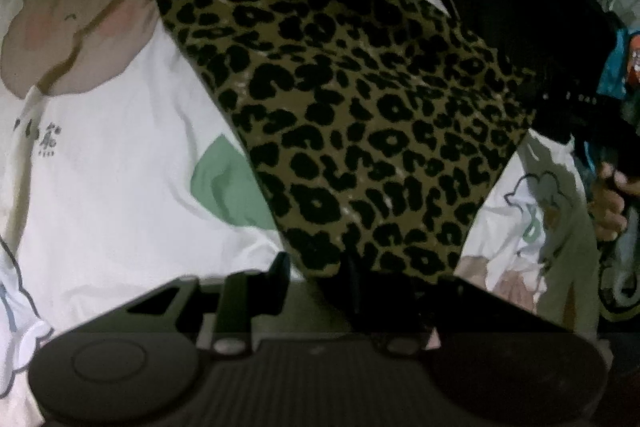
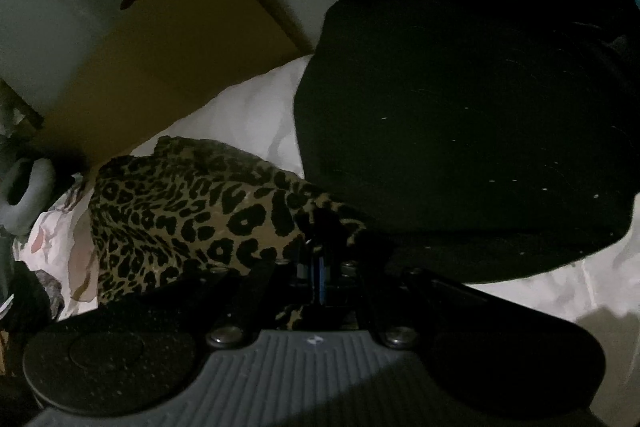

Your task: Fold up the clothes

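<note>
A leopard-print garment (image 1: 352,99) hangs stretched across the left wrist view, lifted above the white bedsheet (image 1: 112,167). My left gripper (image 1: 360,279) is shut on its lower edge; the right finger is hidden under the cloth. In the right wrist view the same garment (image 2: 180,215) trails to the left, and my right gripper (image 2: 320,259) is shut on its corner. The other gripper and a hand (image 1: 612,203) show at the right edge of the left wrist view.
A black garment (image 2: 480,123) lies on the bed just beyond the right gripper, also in the left wrist view (image 1: 532,39). A cardboard box (image 2: 168,59) stands at the bed's edge. The sheet has printed pink and green shapes (image 1: 224,183).
</note>
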{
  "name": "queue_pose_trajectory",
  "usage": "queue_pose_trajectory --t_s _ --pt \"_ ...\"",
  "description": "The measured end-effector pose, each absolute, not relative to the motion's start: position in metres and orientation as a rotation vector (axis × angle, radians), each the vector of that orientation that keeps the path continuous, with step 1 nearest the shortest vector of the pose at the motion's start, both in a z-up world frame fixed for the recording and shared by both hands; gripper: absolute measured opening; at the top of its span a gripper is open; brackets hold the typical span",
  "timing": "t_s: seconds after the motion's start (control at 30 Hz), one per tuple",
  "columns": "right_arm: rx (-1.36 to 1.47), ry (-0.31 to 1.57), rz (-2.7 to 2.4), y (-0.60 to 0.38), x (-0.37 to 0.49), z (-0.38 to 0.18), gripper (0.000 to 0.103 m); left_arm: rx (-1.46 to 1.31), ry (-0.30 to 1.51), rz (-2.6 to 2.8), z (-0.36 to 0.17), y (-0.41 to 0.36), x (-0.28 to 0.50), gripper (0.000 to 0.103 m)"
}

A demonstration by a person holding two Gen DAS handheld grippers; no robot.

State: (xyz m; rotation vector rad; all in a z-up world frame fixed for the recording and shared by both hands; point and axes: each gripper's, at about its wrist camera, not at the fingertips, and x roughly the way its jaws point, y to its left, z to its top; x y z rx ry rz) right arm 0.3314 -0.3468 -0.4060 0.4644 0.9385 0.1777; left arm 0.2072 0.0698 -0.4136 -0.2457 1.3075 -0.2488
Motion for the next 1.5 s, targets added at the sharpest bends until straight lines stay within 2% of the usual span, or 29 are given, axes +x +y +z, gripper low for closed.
queue_pose_trajectory --t_s 0.23,0.3,0.37,0.53,0.87,1.5 --pt "0.423 0.989 0.132 -0.341 0.332 -0.410 0.005 -0.219 1.274 -0.228 -0.393 0.083 0.229 0.031" --pt "0.407 0.988 0.129 -0.340 0.329 -0.407 0.013 -0.212 1.256 -0.216 -0.385 0.082 0.244 0.031" --pt "0.400 0.980 0.128 -0.340 0.326 -0.403 0.027 -0.198 1.231 -0.214 -0.375 0.081 0.257 0.032" --pt "0.387 0.961 0.127 -0.343 0.322 -0.393 0.039 -0.169 1.188 -0.215 -0.364 0.074 0.286 0.036" --pt "0.321 0.873 0.106 -0.353 0.316 -0.366 0.040 -0.131 1.126 -0.206 -0.349 0.062 0.341 0.036" --pt "0.337 0.799 0.198 -0.337 0.355 -0.358 0.040 -0.120 1.084 -0.115 -0.332 0.047 0.443 0.039"
